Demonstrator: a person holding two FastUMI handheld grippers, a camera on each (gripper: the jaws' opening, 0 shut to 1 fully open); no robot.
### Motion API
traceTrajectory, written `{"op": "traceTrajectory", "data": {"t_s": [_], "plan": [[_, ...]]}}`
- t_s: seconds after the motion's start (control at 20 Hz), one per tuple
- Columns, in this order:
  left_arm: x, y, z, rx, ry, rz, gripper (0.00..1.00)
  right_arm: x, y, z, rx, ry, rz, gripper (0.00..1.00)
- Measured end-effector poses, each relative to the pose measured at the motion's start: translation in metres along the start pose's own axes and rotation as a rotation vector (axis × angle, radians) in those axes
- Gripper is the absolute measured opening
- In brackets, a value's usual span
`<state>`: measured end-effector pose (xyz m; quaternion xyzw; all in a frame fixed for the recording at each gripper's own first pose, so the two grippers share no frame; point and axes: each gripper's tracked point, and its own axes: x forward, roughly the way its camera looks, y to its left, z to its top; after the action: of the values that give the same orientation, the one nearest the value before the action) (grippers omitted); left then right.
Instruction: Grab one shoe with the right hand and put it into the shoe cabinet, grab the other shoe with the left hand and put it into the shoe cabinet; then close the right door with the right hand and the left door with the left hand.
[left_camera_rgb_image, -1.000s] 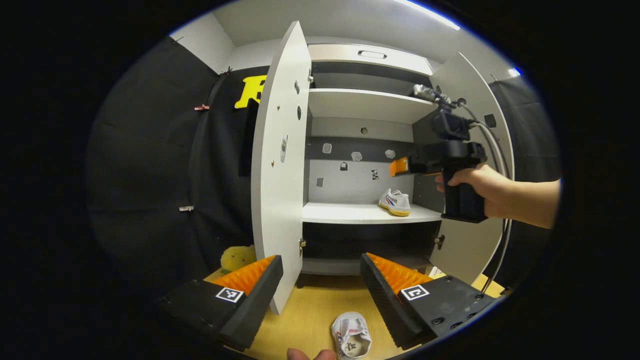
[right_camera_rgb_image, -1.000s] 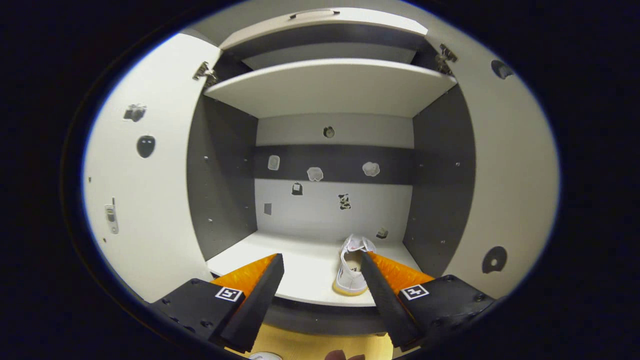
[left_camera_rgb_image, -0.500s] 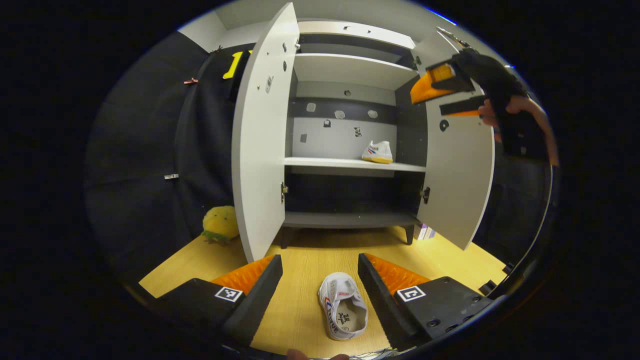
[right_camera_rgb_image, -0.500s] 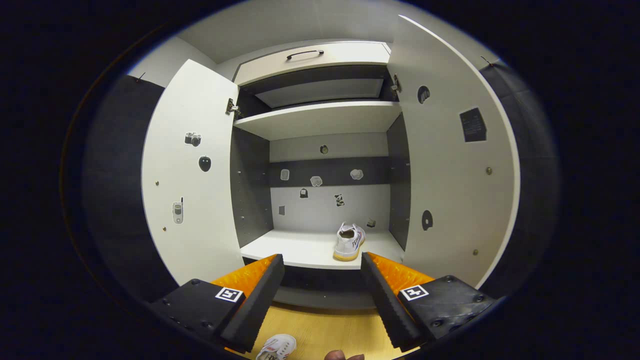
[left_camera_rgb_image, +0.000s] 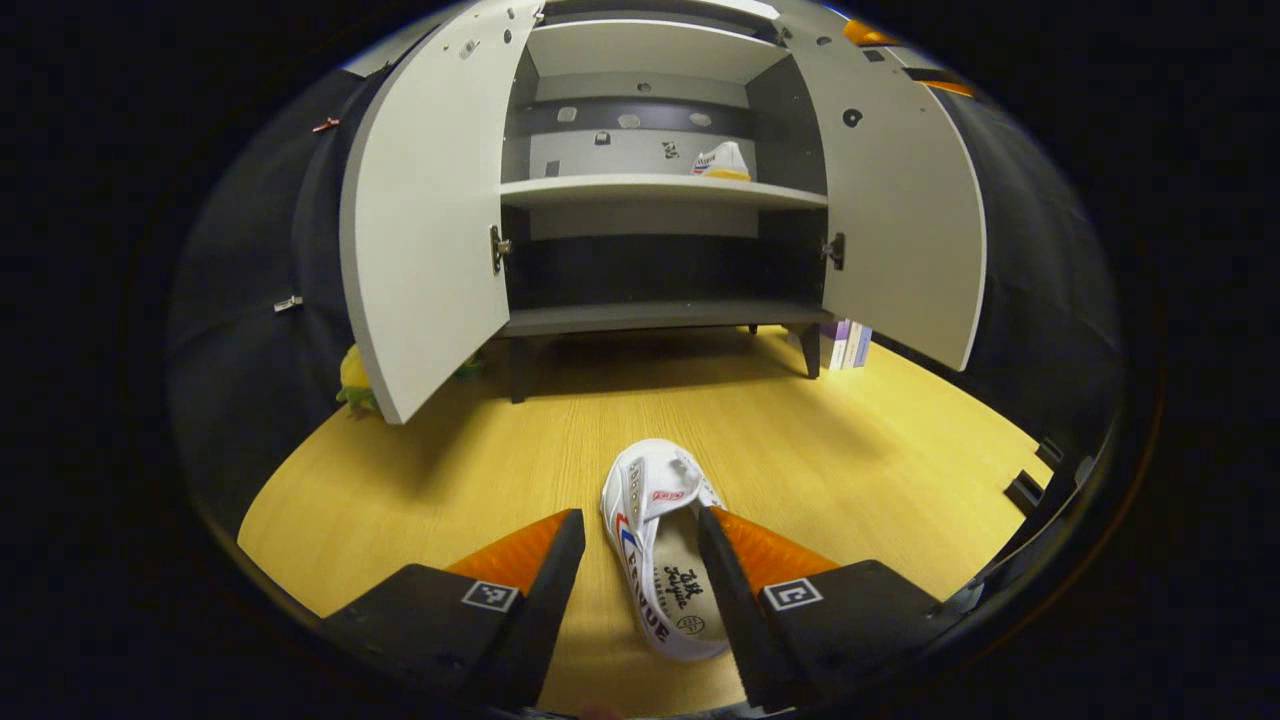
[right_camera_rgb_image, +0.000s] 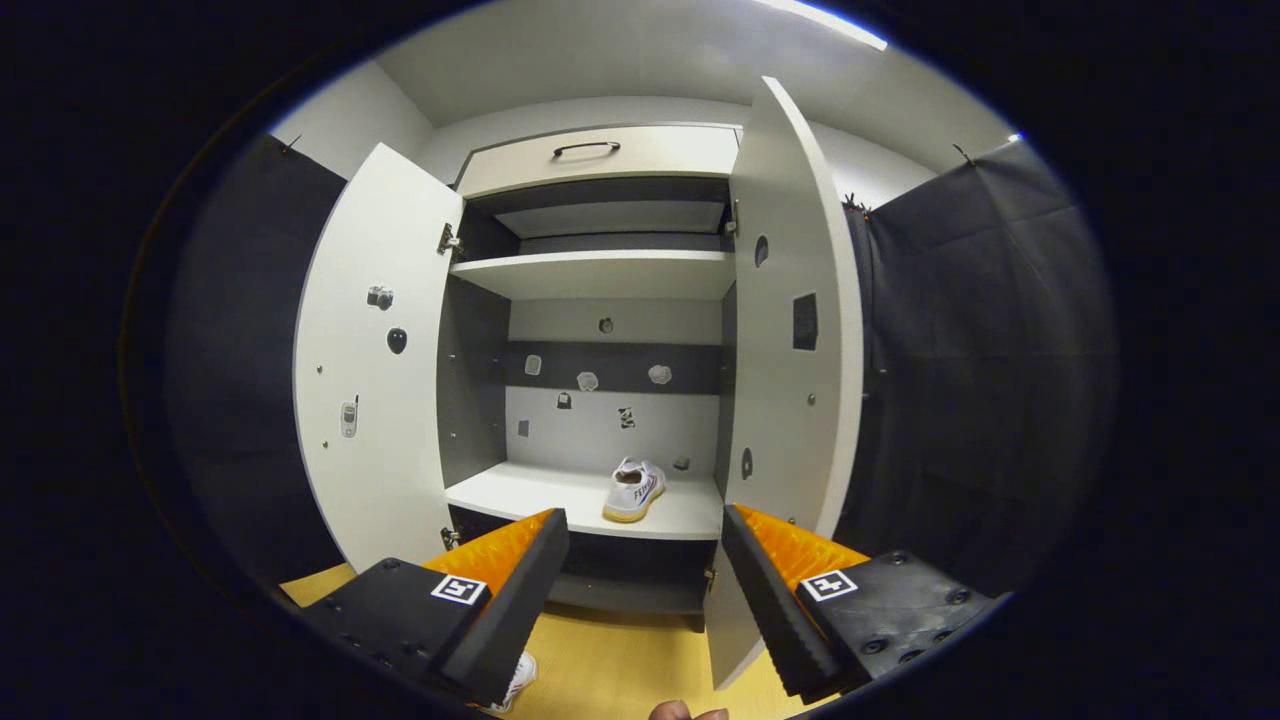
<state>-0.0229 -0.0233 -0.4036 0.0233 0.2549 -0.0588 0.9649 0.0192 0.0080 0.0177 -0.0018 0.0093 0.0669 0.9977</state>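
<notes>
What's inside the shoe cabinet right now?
One white shoe sits on the middle shelf of the shoe cabinet, towards its right side. The upper shelf and the dark bottom shelf look bare; the space behind the top panel is hidden.

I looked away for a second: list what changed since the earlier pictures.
The left gripper dropped to the floor shoe, open fingers now straddling it, not gripping. The right gripper backed away from the cabinet, open and empty. Unchanged: shelf shoe, both doors open.
</notes>
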Motion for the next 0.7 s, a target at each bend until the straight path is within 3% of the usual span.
{"op": "traceTrajectory", "data": {"t_s": [0.35,0.5,0.7], "plan": [[0.048,-0.001,-0.02,-0.03,0.057,-0.021,0.54,-0.024,-0.042,0.012,-0.027,0.001,-0.089,0.98],[0.063,0.007,-0.02,-0.001,0.067,0.025,0.47,-0.029,-0.055,0.007,-0.036,0.015,-0.122,0.98],[0.069,0.022,-0.022,0.039,0.101,0.083,0.23,-0.036,-0.061,0.006,-0.04,0.02,-0.148,0.98]]}}
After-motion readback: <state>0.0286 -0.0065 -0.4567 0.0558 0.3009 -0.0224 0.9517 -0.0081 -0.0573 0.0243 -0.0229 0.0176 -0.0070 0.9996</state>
